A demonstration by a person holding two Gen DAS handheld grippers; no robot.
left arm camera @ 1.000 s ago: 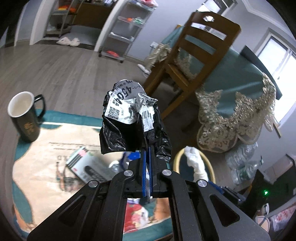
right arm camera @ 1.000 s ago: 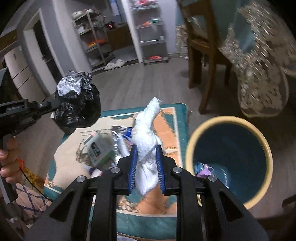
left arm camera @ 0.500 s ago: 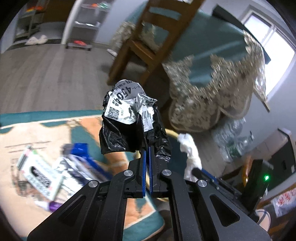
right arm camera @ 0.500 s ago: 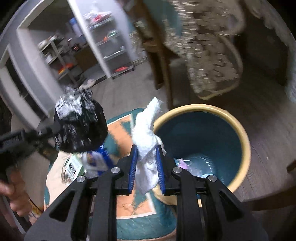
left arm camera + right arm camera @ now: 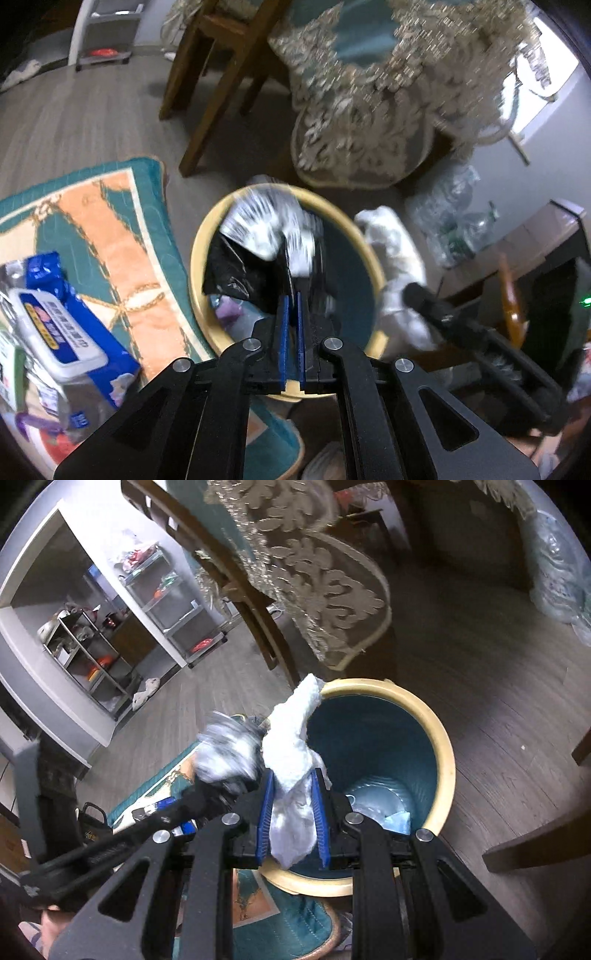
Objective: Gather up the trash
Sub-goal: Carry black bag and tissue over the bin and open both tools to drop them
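A crumpled black and silver wrapper (image 5: 258, 236) hangs blurred over the mouth of the yellow-rimmed teal bin (image 5: 199, 258). My left gripper (image 5: 292, 295) is just behind it, its jaws opening, a narrow gap between the blue pads and the wrapper slipping free of them. My right gripper (image 5: 291, 775) is shut on a white tissue wad (image 5: 291, 731) above the bin's near rim (image 5: 443, 746). The wrapper (image 5: 229, 753) shows blurred to the left of the tissue. Some trash lies at the bin's bottom (image 5: 373, 808).
A teal and orange rug (image 5: 122, 251) lies left of the bin, with a blue wipes pack (image 5: 62, 332) and other litter on it. A wooden chair (image 5: 207, 92) and a lace-edged tablecloth (image 5: 362, 140) stand behind. A bag of plastic bottles (image 5: 454, 221) sits at the right.
Both grippers swung from over the rug to over the bin. The wrapper, held firmly before, now blurs and sinks away from the left pads. The right grip on the tissue is unchanged.
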